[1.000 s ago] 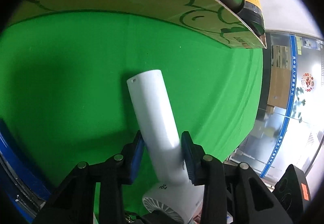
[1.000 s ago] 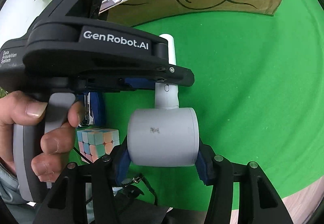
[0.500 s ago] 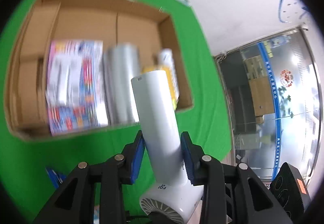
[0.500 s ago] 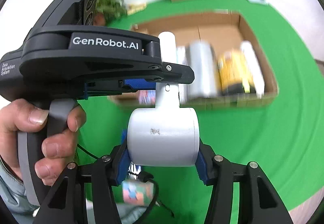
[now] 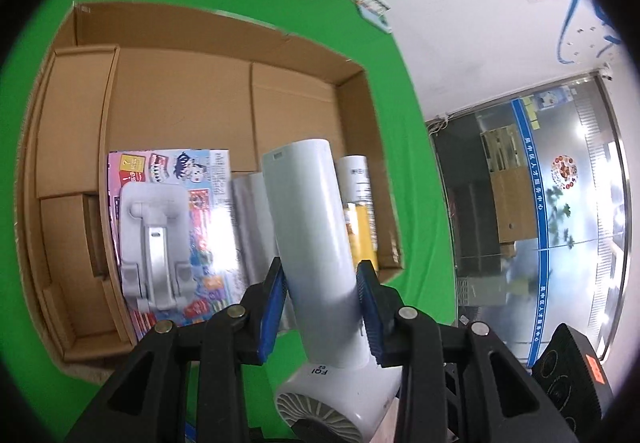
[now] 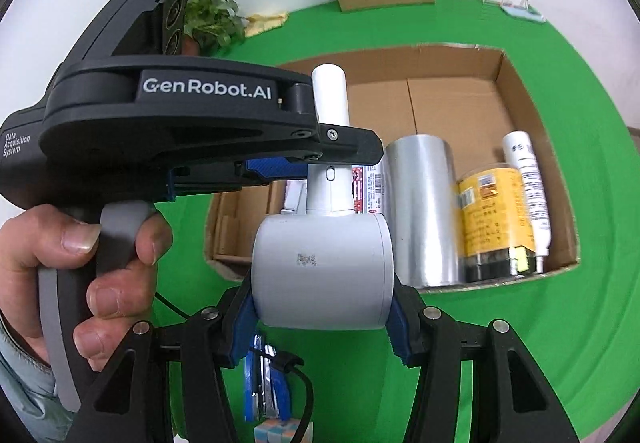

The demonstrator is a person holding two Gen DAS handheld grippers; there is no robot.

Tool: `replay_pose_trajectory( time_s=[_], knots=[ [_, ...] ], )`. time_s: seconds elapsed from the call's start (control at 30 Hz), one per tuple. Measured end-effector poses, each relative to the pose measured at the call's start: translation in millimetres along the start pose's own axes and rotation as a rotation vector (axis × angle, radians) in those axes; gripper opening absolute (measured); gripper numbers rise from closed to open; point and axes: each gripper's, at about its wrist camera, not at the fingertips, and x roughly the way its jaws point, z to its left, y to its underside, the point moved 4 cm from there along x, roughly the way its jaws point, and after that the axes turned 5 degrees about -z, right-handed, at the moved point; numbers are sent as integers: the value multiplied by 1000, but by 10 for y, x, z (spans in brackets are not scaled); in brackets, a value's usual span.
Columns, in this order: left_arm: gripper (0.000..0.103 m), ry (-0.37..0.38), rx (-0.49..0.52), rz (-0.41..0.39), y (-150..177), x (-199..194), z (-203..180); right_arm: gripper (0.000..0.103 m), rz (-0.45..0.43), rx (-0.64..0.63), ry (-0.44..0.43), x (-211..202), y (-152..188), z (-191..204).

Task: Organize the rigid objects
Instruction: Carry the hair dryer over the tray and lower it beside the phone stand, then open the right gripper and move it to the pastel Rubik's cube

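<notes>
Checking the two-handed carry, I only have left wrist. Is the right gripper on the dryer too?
Observer: Yes. The right gripper is shut on the dryer barrel, while the left gripper clamps the handle.
Operator: Anything loose outside the box?
Observer: A colour cube lies on the cloth, at the bottom edge of the right wrist view.

Cardboard box [image 5: 352, 91] far half lies bare; silver roll [image 6: 424, 203] and bottles crowd the near side.
</notes>
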Motion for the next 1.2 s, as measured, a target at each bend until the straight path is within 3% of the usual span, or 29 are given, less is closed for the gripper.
replay_pose_trajectory(
  time_s=[0.43,0.5,0.57,0.77,0.93,0.97,1.0,1.03,1.07,1.13,1.17,1.2],
  knots=[
    [34,0,-81,101,-243,578,521,55,115,38,59,1029,-140,-295],
    [40,-32,-91,74,-256,529,560,74,122,73,38,1110,-113,-366],
    [50,-27,-71,43,-300,441,546,85,97,95,26,1073,-101,-391],
    [50,-91,17,-57,-288,7,424,87,57,46,50,884,-28,-350],
    [50,-127,27,-158,-150,-369,345,88,31,5,73,634,71,-247],
    [48,-132,33,-181,-97,-449,321,86,29,3,75,569,116,-226],
    [45,-143,53,-203,-36,-532,288,73,21,-4,71,486,141,-194],
    [20,-159,86,-218,26,-602,233,62,9,-17,58,391,163,-152],
    [0,-183,121,-225,95,-659,174,44,4,-27,53,237,159,-152],
    [0,-214,160,-261,216,-792,73,43,-16,-45,70,42,198,-127],
    [1,-216,181,-289,283,-878,3,47,-32,-54,85,-34,215,-117],
    [5,-231,197,-315,335,-945,-48,68,-49,-63,91,-116,235,-96]
  ],
)
